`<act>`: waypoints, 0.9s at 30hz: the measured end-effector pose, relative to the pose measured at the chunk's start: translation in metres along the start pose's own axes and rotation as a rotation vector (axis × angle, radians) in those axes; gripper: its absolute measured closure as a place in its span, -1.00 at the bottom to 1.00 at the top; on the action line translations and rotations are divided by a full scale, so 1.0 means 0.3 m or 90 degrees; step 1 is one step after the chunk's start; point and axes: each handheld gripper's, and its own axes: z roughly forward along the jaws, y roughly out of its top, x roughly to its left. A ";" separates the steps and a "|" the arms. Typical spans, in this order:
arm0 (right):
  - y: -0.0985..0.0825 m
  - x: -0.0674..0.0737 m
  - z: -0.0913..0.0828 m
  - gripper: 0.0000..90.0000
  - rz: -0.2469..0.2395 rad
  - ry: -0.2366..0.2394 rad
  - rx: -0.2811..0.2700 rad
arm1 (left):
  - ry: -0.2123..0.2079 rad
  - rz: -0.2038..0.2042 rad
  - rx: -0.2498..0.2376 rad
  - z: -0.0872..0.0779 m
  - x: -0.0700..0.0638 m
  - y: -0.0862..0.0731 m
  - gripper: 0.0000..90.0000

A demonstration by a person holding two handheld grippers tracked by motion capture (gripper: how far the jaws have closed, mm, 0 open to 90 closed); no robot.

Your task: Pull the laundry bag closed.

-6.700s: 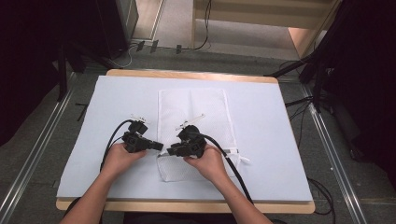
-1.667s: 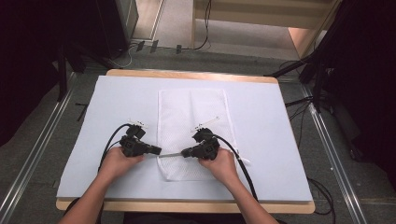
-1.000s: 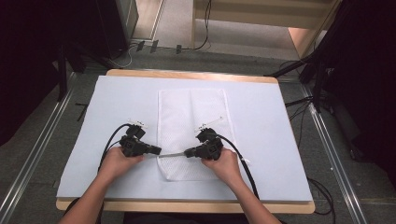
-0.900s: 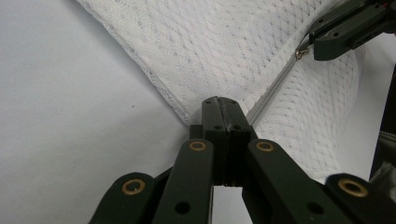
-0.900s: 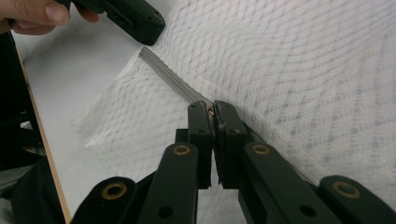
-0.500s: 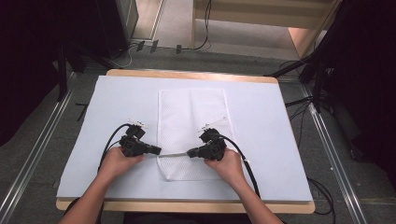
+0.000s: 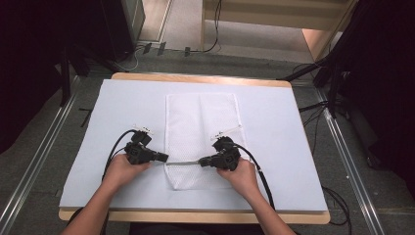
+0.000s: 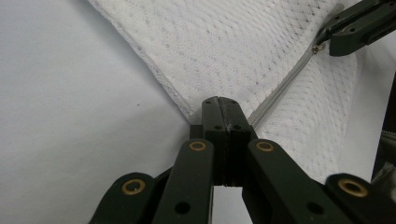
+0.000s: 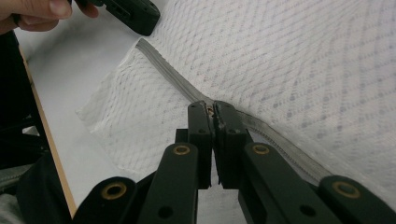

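A white mesh bag [image 7: 200, 122] lies flat on the pale mat, with a grey zipper [image 7: 183, 162] running across its near part. My left gripper [image 7: 166, 157] is shut on the bag's left edge at the zipper's end [image 8: 224, 105]. My right gripper [image 7: 200, 161] is shut on the zipper pull [image 9: 211, 108], partway along the zipper [image 9: 168, 70]. The two grippers point at each other with a short stretch of zipper [image 8: 280, 88] taut between them. In the left gripper view, the right gripper [image 8: 345, 28] sits at the top right.
The pale mat [image 7: 293, 147] covers most of the wooden table [image 7: 195, 216]. Black cables [image 7: 262, 176] trail from both grippers toward the near edge. Metal rails [image 7: 352, 161] and dark stands flank the table on the floor.
My right gripper has slid a little to the right along the zipper, so the grey stretch between the grippers is longer. The left gripper has stayed in place.
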 end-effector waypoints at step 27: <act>-0.002 -0.012 -0.014 0.97 0.013 0.005 0.002 | 0.026 0.004 0.000 0.001 -0.014 0.000 1.00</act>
